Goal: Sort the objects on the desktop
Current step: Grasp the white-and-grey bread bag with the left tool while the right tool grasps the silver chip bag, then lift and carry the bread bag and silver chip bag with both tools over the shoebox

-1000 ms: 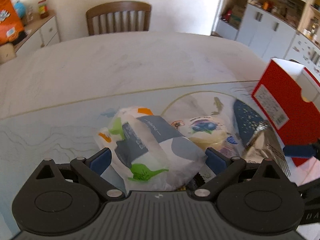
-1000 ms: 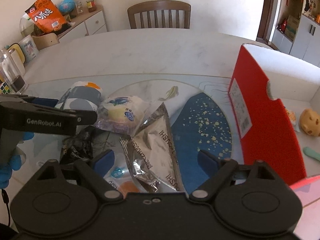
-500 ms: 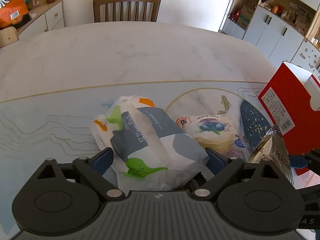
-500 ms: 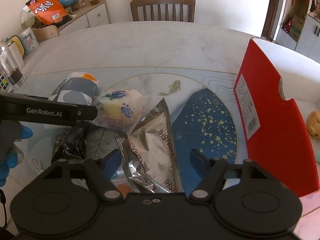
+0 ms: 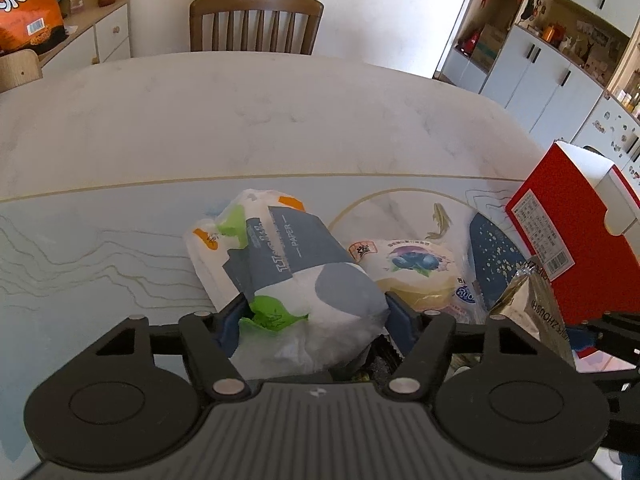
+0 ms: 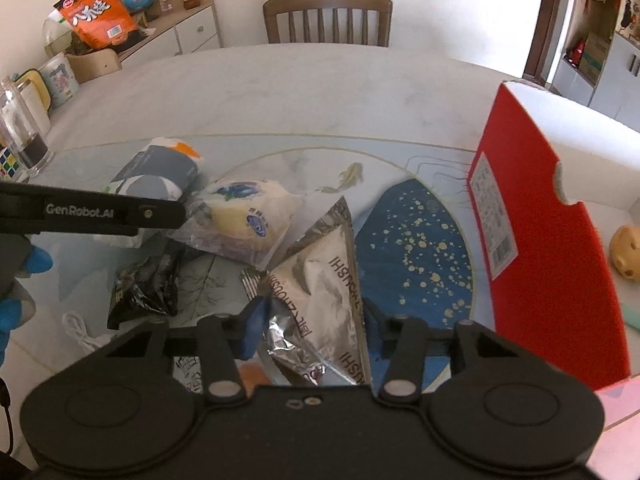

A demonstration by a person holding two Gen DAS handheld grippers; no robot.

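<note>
Marble table (image 5: 280, 120): one tissue pack (image 5: 288, 268) in left fingers (image 5: 232, 320), one silver pouch (image 6: 320, 292) in right fingers (image 6: 252, 328), both just closing.

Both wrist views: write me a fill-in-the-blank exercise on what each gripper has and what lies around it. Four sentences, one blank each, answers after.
1. The left gripper is closed on a pack of ______ with green and grey print.
2. The right gripper grips a ______ foil pouch.
3. The upright box beside the pouch is ______ outside.
4. The blueberry bun lies between the tissue pack and the ______.

Missing words: tissues; silver; red; foil pouch
</note>
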